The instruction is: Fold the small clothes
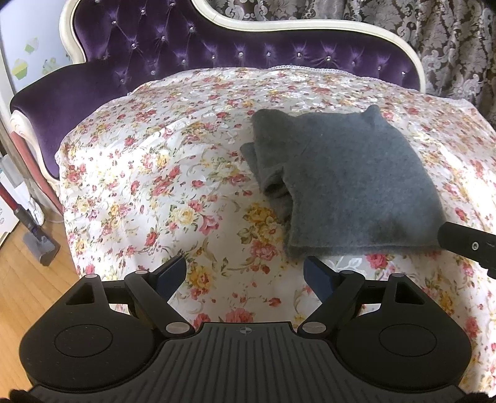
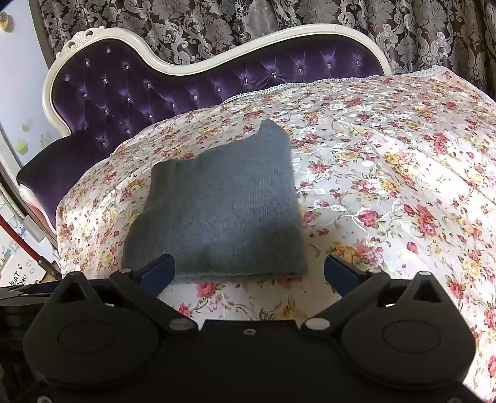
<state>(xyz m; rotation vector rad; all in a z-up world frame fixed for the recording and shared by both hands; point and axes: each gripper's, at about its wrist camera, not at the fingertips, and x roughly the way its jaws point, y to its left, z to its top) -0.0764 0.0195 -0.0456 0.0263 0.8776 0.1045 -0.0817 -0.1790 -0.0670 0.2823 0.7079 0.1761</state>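
Room with a patterned brown curtain [image 2: 217, 28] across the top of both views and a purple tufted sofa [image 1: 217, 49] with a cream frame. A floral cover [image 1: 155, 173] of white cloth with red and yellow roses is spread over the sofa seat and fills the middle of each frame. Wood floor [image 1: 28, 279] shows lower left in the left wrist view, with a red-and-grey vacuum [image 1: 37, 245] standing there near the cover edge.

Grey sweater [image 1: 350, 186] lies folded into a rough square on the cover, sitting right of centre in the left wrist view and centre-left in the right wrist view [image 2: 223, 210]. Folded layers stick out on its left side in the left view. One corner pokes up at the far edge.

Left tongs [image 1: 245, 276] at bottom centre, spread wide, nothing between the blue pads, only cover behind them. Sweater's near edge is just above the right-hand pad, not touching as far as I can see.

Right tongs [image 2: 249, 272] bottom centre of their own view, also wide apart and gripping nothing. Sweater's near edge sits between and beyond the pads; the left-hand pad overlaps the sweater corner in the picture, and contact is unclear. A black part of the right tongs shows at the right edge of the left view [image 1: 465, 241], beside the sweater's near right corner.
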